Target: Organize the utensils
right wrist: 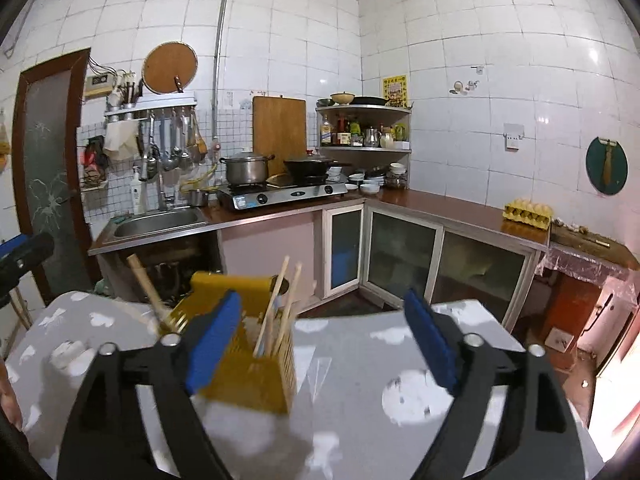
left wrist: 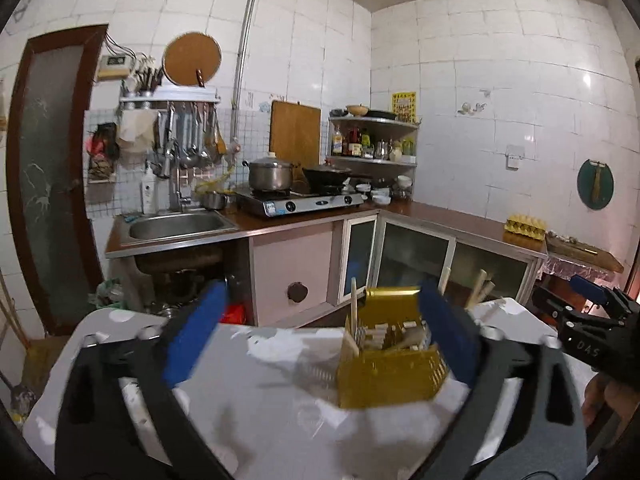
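A yellow slotted utensil holder [left wrist: 390,360] stands on a table covered in grey cloth with white patches [left wrist: 260,412]. Wooden chopsticks [left wrist: 354,312] and other utensil handles stick up out of it. My left gripper [left wrist: 322,300] is open wide; the holder sits just inside its right blue pad [left wrist: 444,332], far from the left pad. In the right wrist view the holder [right wrist: 256,372] stands behind the left blue pad [right wrist: 214,344] of my right gripper [right wrist: 323,300], which is open with nothing between its pads. Chopsticks [right wrist: 276,312] lean in it. Each gripper shows at the edge of the other view: right gripper [left wrist: 588,304], left gripper [right wrist: 24,252].
Beyond the table runs an L-shaped kitchen counter [right wrist: 440,204] with a steel sink [right wrist: 158,222], a gas stove [right wrist: 284,192] with a pot and a wok, bowls, and an egg carton [right wrist: 528,210]. Glass-door cabinets [right wrist: 400,256] stand below. A dark door [left wrist: 48,176] is at the left.
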Tool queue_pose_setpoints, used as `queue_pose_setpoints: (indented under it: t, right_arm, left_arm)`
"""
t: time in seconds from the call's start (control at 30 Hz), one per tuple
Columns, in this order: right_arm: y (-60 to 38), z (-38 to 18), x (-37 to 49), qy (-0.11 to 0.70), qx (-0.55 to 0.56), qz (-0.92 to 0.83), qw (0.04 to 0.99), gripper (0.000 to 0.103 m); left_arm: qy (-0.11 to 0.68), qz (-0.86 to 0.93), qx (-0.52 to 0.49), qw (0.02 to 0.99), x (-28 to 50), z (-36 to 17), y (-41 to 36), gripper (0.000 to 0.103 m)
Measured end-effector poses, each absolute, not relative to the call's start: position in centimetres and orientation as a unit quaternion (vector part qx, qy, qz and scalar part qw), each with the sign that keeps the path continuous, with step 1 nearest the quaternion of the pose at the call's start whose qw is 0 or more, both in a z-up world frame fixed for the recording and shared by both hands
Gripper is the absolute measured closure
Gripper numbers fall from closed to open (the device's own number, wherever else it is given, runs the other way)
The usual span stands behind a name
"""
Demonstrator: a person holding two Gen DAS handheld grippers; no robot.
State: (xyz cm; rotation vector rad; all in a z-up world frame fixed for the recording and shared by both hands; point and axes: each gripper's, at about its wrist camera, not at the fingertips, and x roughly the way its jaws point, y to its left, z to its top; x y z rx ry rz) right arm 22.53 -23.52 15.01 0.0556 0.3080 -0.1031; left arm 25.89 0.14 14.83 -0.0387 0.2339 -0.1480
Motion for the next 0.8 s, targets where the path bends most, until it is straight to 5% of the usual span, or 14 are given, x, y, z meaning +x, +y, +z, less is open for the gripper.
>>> queue_pose_setpoints:
  t: [0.27,0.8]
  right_arm:
    - [-21.4,11.0,13.2,0.153,0.022,-0.032,0.987,0.004]
    - [-18.9,2.8,6.7,0.165,0.017,-0.037,0.985,0.004]
  left_arm:
    - [0.132,-0.068,0.006,0.989,16.9,10.5,1.1,0.005]
    - [0.135,-0.030,0.036,0.990,9.7,1.7,1.2,0.005]
